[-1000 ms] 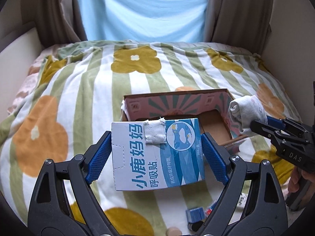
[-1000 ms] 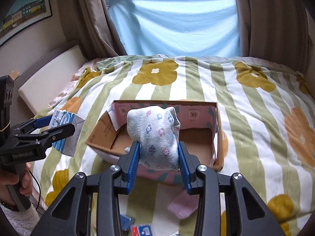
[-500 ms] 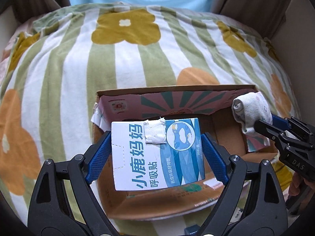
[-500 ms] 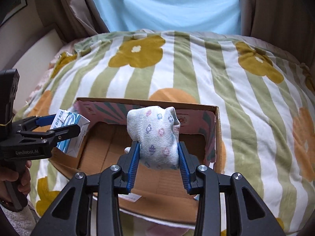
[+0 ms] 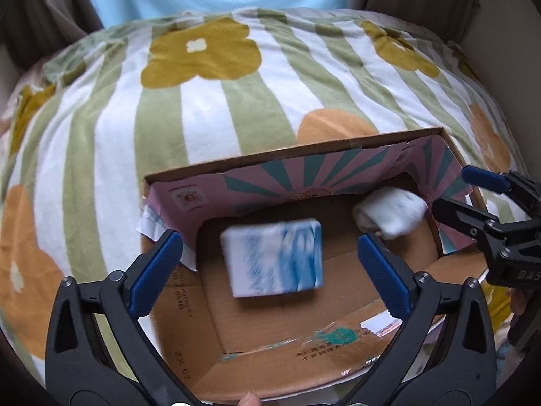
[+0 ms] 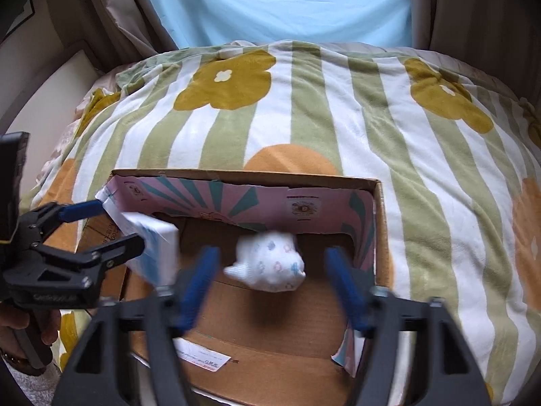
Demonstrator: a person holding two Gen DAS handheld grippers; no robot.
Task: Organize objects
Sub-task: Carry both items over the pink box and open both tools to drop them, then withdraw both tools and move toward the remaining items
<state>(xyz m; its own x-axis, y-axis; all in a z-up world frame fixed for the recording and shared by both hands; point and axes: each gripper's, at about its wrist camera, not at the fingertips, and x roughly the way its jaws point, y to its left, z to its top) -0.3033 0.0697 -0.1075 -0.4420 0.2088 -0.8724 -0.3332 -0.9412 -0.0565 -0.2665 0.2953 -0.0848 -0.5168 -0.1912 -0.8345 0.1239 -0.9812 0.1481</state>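
An open cardboard box point(image 5: 294, 149) with a pink and teal inner wall sits on the bed; it also shows in the right wrist view point(image 6: 378, 223). My left gripper point(image 5: 270, 267) is open above it. The blue and white carton point(image 5: 274, 260) is blurred, loose between the jaws, inside the box. My right gripper point(image 6: 270, 280) is open too. The rolled white sock point(image 6: 270, 265) with small flowers is blurred and free of the pads, over the box floor. The sock point(image 5: 390, 215) lies at the box's right end in the left wrist view.
A striped green and white blanket point(image 6: 304, 108) with yellow and orange flowers covers the bed. Curtains and a light blue sheet point(image 6: 270, 3) hang behind. A wall stands on the right, a padded ledge point(image 6: 44, 101) on the left.
Both grippers moved over the box and opened. The carton left the left gripper and the sock left the right gripper; both are now in the box.
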